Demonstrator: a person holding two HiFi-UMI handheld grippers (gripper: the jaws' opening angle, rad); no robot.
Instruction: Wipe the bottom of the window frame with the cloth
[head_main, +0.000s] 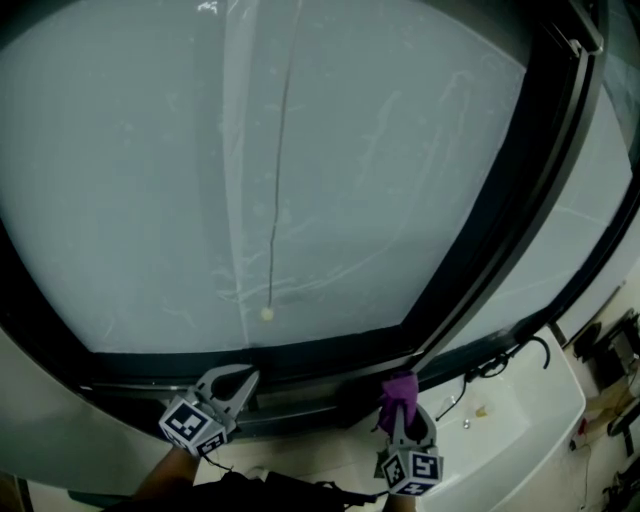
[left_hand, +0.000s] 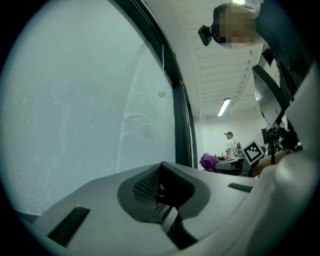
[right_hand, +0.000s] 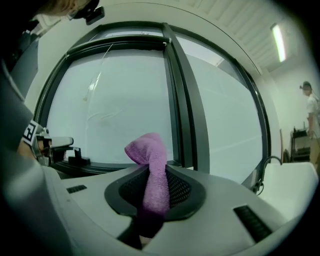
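Observation:
A purple cloth (head_main: 400, 386) is pinched in my right gripper (head_main: 399, 402), which is shut on it right at the dark bottom rail of the window frame (head_main: 300, 358). In the right gripper view the cloth (right_hand: 152, 170) stands up from between the jaws, its tip bent left in front of the frosted pane. My left gripper (head_main: 238, 380) rests close to the same rail, further left, shut with nothing in it. From the left gripper view (left_hand: 160, 192) the cloth (left_hand: 212, 162) shows far along the frame.
A dark vertical mullion (head_main: 520, 200) splits the window to the right of the cloth. A blind cord with a bead (head_main: 267, 314) hangs against the glass. The white sill (head_main: 530, 400) carries a black cable (head_main: 500, 365). A person (right_hand: 312, 115) stands far off.

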